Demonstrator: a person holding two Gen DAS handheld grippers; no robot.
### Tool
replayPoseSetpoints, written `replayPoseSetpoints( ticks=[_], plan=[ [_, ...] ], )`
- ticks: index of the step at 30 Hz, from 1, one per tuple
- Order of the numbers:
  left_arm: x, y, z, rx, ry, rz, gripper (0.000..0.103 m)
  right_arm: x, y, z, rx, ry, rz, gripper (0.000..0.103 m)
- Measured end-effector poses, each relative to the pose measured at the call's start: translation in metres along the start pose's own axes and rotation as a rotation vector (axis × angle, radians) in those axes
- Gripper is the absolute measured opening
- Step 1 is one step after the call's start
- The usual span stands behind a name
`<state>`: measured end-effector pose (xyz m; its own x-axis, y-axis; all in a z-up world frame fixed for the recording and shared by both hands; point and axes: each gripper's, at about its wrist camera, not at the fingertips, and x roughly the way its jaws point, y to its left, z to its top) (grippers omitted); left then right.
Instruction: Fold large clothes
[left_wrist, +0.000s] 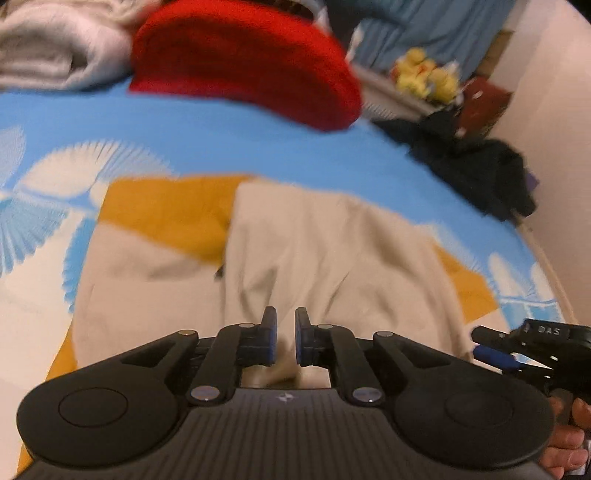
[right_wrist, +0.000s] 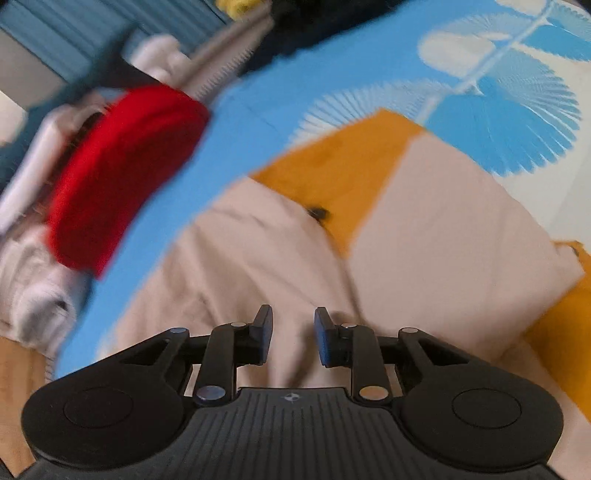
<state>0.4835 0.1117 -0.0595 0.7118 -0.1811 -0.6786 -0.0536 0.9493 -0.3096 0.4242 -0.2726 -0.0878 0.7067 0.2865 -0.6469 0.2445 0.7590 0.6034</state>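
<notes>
A beige garment (left_wrist: 332, 251) with mustard panels is being shown lying on the blue patterned bed (left_wrist: 229, 147); left tongs (left_wrist: 285, 338) and right tongs (right_wrist: 293, 338) are being held released above it.

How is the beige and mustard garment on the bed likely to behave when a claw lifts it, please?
The beige and mustard garment will probably drape limply, since it lies creased and folded. It looks thin, so likely light. Its layers may slide apart.
</notes>
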Motion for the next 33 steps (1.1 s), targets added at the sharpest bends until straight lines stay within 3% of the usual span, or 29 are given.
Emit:
replayPoseSetpoints(
  ticks=[2,4,6,7,9,11,14,20,25,30,33],
  plan=[
    [0.002,-0.005,-0.002,-0.012,0.013,-0.056,0.009,0.003,0.0,-0.005,-0.003,0.008,0.032,0.027],
    [0.015,-0.009,-0.009,-0.02,0.1,-0.087,0.019,0.017,0.002,-0.008,-0.003,0.09,-0.006,0.028],
    [0.04,-0.006,-0.023,0.001,0.28,0.009,0.019,0.034,-0.001,-0.016,-0.049,0.196,-0.153,0.024],
    [0.04,-0.005,-0.024,0.015,0.294,0.042,0.019,0.033,-0.005,-0.016,-0.025,0.188,-0.155,0.024],
    [0.023,-0.01,-0.015,0.029,0.231,0.058,0.02,0.019,0.0,-0.009,-0.009,0.154,-0.138,0.027],
    [-0.007,-0.016,0.001,0.036,0.114,0.013,0.02,-0.008,0.011,-0.001,-0.083,0.057,-0.097,0.027],
    [-0.053,-0.021,0.013,0.079,-0.043,0.007,0.02,-0.049,0.022,0.012,-0.152,-0.085,-0.044,0.027],
    [-0.14,-0.018,0.002,0.121,-0.182,-0.061,0.02,-0.152,0.023,0.032,-0.26,-0.34,0.027,0.027],
    [-0.227,0.0,-0.033,0.135,-0.206,-0.007,0.02,-0.248,-0.006,0.026,-0.255,-0.469,0.008,0.027],
    [-0.304,0.028,-0.097,0.135,-0.169,0.009,0.02,-0.326,-0.058,-0.01,-0.271,-0.472,-0.037,0.027],
    [-0.322,0.048,-0.144,0.098,-0.13,0.02,0.02,-0.354,-0.094,-0.033,-0.244,-0.462,-0.09,0.027]
  ],
)
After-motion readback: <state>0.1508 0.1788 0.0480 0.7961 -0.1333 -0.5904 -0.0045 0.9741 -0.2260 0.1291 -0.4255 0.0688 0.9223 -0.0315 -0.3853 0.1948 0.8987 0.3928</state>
